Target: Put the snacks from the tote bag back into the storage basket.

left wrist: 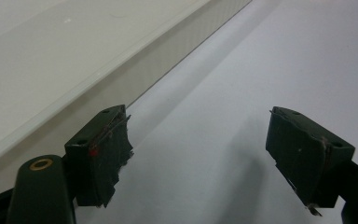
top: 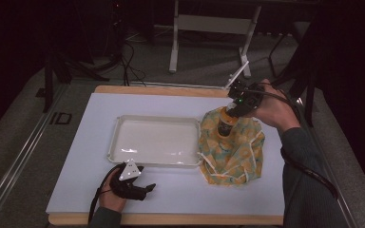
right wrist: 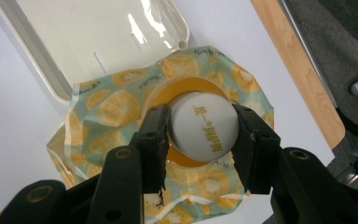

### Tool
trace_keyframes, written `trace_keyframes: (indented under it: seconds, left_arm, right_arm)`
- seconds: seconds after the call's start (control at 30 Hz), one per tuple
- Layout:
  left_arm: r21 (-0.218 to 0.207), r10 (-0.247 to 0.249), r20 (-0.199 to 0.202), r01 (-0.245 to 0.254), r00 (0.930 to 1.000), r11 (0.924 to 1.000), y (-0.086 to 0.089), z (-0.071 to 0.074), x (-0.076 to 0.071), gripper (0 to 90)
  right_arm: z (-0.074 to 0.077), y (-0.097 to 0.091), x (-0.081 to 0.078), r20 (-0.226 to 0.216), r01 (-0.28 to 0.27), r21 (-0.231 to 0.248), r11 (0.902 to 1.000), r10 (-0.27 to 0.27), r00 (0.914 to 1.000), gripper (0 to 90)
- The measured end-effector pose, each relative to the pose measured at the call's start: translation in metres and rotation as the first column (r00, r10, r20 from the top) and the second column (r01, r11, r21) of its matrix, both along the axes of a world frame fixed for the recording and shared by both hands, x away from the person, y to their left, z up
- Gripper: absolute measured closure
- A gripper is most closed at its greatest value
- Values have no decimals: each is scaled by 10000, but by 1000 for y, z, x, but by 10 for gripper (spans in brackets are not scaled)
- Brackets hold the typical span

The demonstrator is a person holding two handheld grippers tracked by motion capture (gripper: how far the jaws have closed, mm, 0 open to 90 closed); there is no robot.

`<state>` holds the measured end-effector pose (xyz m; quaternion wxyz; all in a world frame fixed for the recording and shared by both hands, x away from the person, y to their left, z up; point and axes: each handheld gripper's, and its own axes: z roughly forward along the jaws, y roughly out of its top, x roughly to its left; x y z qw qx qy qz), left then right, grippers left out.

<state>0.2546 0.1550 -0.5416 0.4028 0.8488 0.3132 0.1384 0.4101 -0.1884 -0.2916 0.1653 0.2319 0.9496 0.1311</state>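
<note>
At the right of the high view, the right tool (top: 231,110) grips a bottle (top: 225,124) by its white cap (right wrist: 204,129), its jaws pressed on either side of the cap. The orange bottle stands upright on a citrus-print cloth bag (top: 233,149) spread on the white counter (top: 180,187), just right of a white tray (top: 123,122); the bag's edge touches the tray's right rim. At the lower left of that frame, the left tool (top: 145,189) rests on the counter near the tray's front edge, jaws spread wide apart with nothing between them.
</note>
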Motion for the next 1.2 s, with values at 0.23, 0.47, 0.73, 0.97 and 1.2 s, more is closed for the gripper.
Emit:
trace_keyframes:
  seconds: [0.23,0.47,0.73,0.97,1.2]
  left_arm:
    - [-1,-1,2,1,10000,10000,0,0,0,214]
    - [-8,-10,-2,10,10000,10000,0,0,0,214]
    - [-4,-11,10,11,10000,10000,0,0,0,214]
    - [-3,-15,32,15,10000,10000,0,0,0,214]
    - [-22,-8,43,8,10000,10000,0,0,0,214]
  right_arm:
    - [2,5,-2,33,-119,103,9999,118,9999,587]
    - [2,8,-2,25,-197,127,9997,197,9998,587]
    - [4,14,-4,87,-382,189,9991,381,9992,587]
    - [7,20,-6,120,-575,196,9982,573,9983,587]
    - [8,25,-8,145,-713,243,9972,709,9974,586]
